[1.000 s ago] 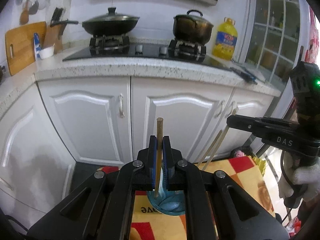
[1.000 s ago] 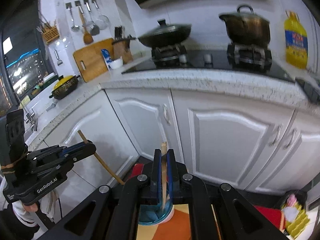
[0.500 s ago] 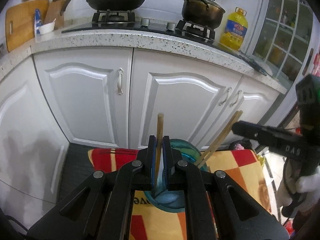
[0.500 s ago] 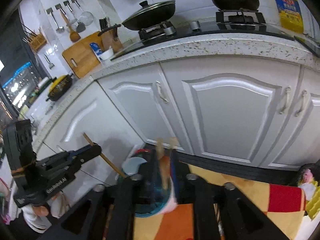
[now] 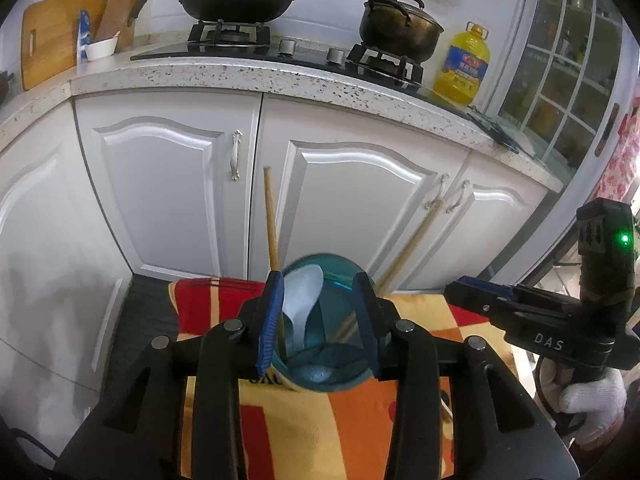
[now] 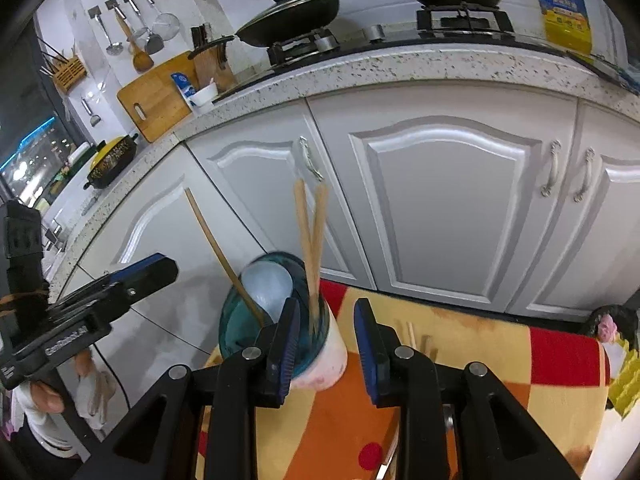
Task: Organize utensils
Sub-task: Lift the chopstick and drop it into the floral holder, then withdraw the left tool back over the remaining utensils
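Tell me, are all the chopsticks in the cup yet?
Nearly. A single chopstick, a pair of chopsticks and a white spoon stand in the blue cup. Both grippers' jaws are opening, gripping nothing. More chopsticks seem left on the cloth.

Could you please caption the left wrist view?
Left gripper jaws opening around a teal cup holding chopsticks.

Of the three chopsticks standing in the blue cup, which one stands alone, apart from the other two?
The single chopstick leaning left in the blue cup. The other two chopsticks stand together and cross near their tops.
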Demonstrator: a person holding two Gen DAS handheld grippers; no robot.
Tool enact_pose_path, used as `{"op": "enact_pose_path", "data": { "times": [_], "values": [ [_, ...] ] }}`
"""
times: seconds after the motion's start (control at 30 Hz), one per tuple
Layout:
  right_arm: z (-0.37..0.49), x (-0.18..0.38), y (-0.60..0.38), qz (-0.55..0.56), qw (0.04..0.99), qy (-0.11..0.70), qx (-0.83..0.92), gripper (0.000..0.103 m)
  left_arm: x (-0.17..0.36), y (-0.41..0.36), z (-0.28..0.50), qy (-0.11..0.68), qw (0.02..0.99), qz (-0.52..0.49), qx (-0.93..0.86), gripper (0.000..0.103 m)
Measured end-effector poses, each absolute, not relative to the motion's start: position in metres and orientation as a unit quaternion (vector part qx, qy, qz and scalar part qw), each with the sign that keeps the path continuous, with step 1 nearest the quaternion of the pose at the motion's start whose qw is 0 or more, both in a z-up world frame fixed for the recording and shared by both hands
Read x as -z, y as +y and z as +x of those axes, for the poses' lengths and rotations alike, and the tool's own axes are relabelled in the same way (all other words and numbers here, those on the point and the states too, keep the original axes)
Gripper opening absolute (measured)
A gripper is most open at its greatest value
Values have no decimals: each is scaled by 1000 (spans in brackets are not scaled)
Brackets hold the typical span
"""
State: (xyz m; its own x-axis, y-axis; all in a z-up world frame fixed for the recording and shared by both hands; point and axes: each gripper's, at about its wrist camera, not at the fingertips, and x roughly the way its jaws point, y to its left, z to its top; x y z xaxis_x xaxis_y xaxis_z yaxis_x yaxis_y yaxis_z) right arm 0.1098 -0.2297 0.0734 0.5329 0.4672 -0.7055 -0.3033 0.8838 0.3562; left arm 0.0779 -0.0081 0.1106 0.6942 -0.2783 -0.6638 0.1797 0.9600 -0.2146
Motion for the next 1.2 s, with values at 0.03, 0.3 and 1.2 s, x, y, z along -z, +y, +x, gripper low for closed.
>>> {"op": "enact_pose_path", "data": {
  "times": [0.03, 0.3, 1.2],
  "values": [
    [107, -72, -231, 96, 870, 430, -219, 27, -110, -9, 74, 370, 918, -65, 123, 36],
    [75, -65, -243, 84, 879, 432, -183, 30, -100, -27, 39, 369, 919, -60, 128, 40],
    [-24, -45, -303, 57, 893, 438, -85, 38, -52, -111, -25, 400, 902, -29, 161, 44]
  ]
}}
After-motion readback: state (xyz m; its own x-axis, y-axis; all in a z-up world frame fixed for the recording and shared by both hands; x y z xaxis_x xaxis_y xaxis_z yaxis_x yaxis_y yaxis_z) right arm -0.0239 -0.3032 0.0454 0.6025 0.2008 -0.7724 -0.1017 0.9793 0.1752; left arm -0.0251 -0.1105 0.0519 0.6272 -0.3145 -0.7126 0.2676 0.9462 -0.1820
